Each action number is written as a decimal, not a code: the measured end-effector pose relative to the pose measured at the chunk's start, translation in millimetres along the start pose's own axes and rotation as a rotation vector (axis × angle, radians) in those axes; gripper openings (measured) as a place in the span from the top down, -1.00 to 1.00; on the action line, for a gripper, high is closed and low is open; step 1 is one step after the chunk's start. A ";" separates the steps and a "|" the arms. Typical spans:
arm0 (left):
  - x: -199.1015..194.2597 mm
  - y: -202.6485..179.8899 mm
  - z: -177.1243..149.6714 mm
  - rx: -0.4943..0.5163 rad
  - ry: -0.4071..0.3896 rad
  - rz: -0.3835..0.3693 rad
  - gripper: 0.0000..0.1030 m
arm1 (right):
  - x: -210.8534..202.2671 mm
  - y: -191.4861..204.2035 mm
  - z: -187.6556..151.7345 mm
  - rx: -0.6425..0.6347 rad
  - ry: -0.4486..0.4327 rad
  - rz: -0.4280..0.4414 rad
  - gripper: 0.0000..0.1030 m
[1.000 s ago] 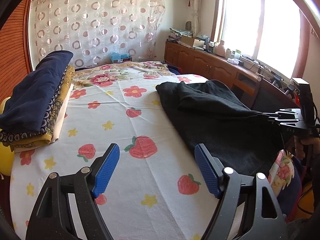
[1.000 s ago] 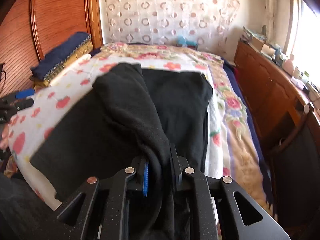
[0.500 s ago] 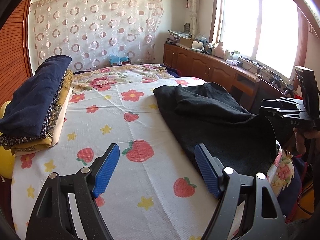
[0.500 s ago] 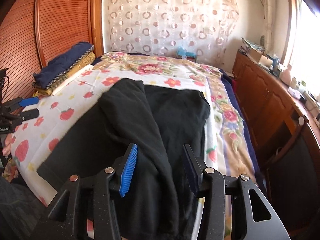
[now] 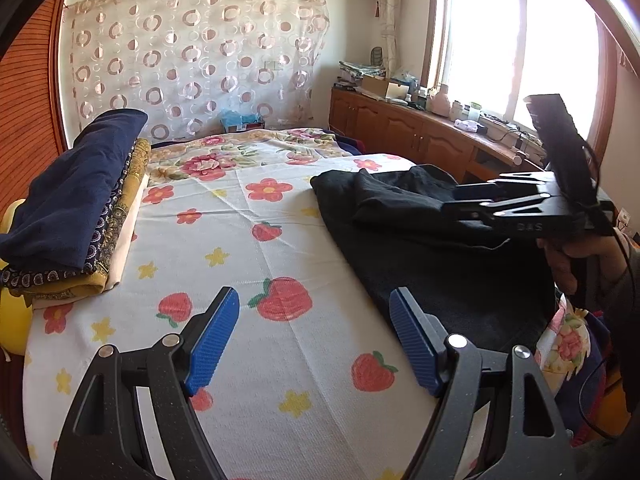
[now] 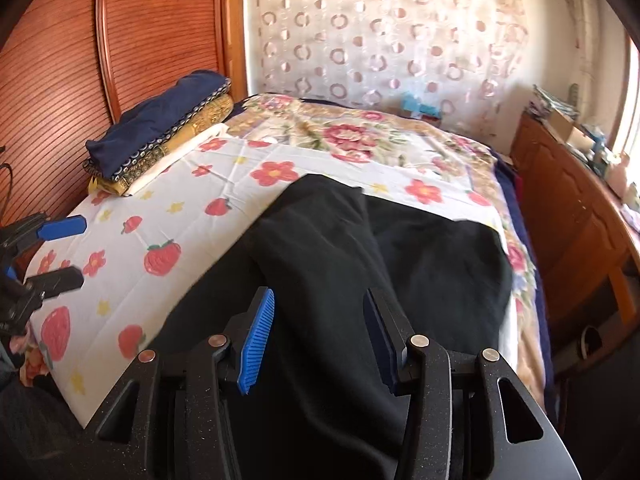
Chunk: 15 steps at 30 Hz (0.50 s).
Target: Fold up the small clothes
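Your right gripper hangs with its fingers spread apart above the black garment, gripping nothing. Your left gripper is spread wide too, over the strawberry-print sheet. The garment lies partly folded along the bed's right side, well apart from the folded clothes stack.

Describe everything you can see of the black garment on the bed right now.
The black garment looks like soft, matte, fleece-like fabric. It lies mostly flat on the strawberry-print sheet, toward the window side of the bed, with one long fold or flap laid over its middle. The right gripper is open above it; contact is unclear. The left gripper is open, off to its side.
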<state>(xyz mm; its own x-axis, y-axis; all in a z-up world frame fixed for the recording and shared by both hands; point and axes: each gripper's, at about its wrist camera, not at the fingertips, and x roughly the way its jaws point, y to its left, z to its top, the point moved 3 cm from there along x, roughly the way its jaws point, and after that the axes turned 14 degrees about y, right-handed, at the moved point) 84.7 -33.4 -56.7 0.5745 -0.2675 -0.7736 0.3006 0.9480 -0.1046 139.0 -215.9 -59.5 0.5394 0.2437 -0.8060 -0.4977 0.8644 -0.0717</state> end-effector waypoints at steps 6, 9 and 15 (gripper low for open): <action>3.3 -0.2 -2.9 -0.005 0.008 -0.005 -0.52 | 34.0 6.9 18.1 -0.047 0.072 -0.003 0.07; 4.8 -1.3 -4.6 -0.003 0.012 -0.007 -0.52 | 53.9 7.5 25.1 -0.067 0.122 -0.015 0.06; 8.9 -4.2 -6.8 0.003 0.025 -0.014 -0.52 | 69.2 1.2 33.0 -0.083 0.147 -0.016 0.06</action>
<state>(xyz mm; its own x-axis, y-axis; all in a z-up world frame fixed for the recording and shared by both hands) 83.4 -38.6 -67.4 0.5509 -0.2766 -0.7874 0.3111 0.9435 -0.1138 198.2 -183.5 -96.0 0.4454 0.1579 -0.8813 -0.5477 0.8268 -0.1287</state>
